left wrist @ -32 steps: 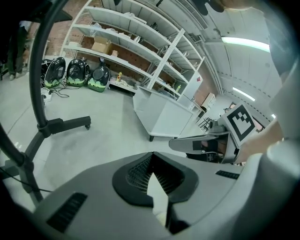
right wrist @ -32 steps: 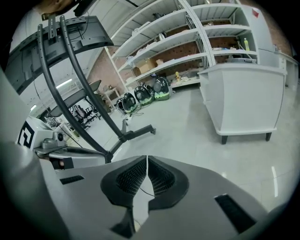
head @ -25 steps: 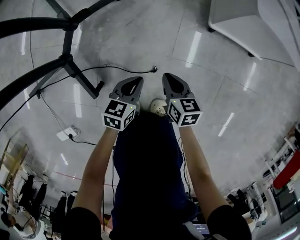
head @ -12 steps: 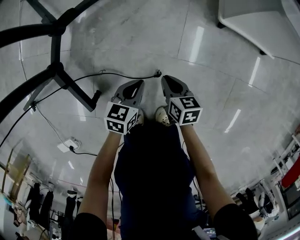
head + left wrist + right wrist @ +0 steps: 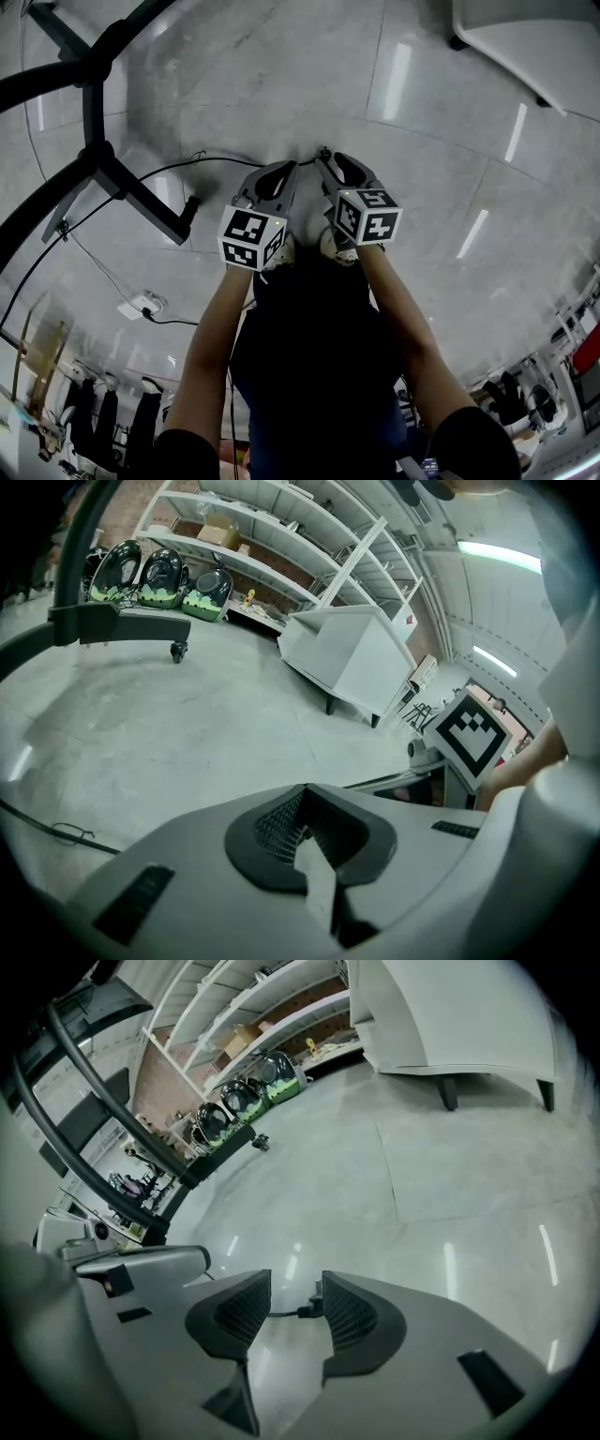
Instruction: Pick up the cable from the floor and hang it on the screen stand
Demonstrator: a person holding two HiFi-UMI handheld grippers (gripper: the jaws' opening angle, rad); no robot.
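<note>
R tongs (image 5: 292, 1290) opening, cable (image 5: 284, 1314) between; glossy grey floor (image 5: 375, 1194), shelves (image 5: 253, 1016).

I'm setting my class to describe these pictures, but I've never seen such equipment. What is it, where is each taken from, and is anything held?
No robot: a person holds a claw in each hand. One picture looks down from a head camera; the other two cameras ride on the claws. A black cable lies on the grey floor near a black stand. The right claw is opening, the cable's plug end between its jaws, ungripped; the left claw is shut and empty.
</note>
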